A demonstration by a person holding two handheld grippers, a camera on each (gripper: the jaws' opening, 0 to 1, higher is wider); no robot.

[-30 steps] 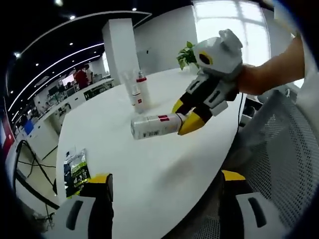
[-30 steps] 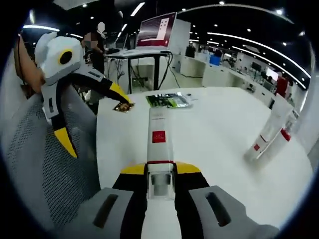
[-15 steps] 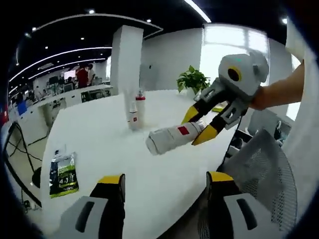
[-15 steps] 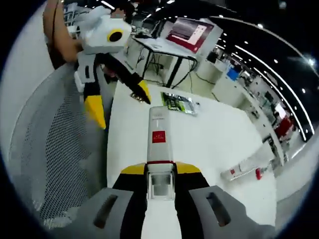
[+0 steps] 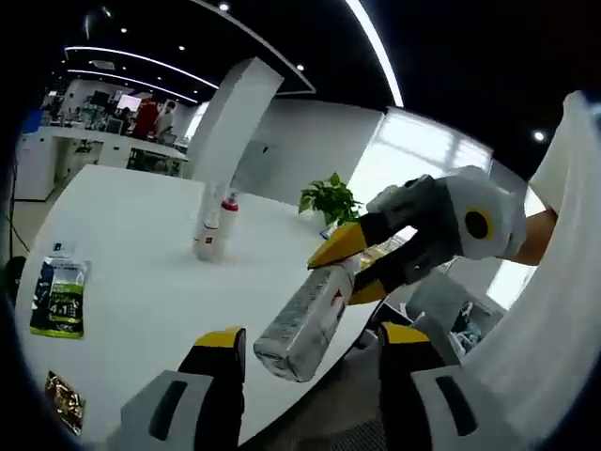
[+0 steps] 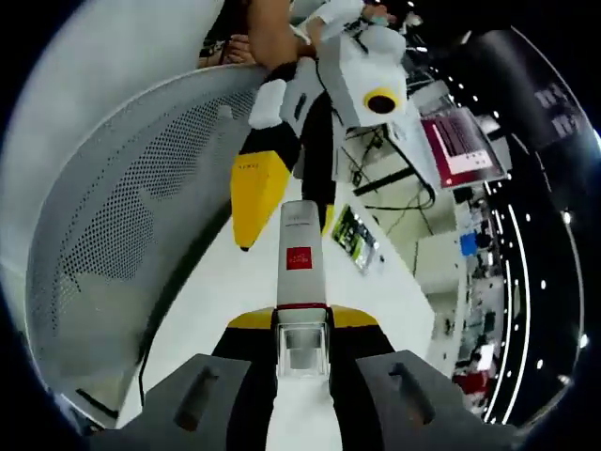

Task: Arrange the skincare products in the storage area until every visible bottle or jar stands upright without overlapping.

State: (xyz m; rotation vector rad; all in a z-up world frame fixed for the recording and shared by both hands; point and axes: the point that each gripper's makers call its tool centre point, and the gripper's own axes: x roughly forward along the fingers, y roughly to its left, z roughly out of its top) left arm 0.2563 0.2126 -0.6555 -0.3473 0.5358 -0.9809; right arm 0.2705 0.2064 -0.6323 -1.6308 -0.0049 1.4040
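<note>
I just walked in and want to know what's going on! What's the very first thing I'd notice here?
The white tube with a red square label, held up in the air over the edge of the white table by the right gripper, whose yellow jaws pinch its end. Farther back on the table stand two bottles, one with a red cap, and a green packet lies flat near the edge.

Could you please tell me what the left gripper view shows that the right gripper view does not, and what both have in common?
The left gripper view alone shows the two upright bottles far across the white table, the potted plant and a dark packet by the near edge. The right gripper view alone shows the mesh chair back and a monitor. Both share the white tube clamped in the right gripper, the left gripper and the green sachet.
</note>
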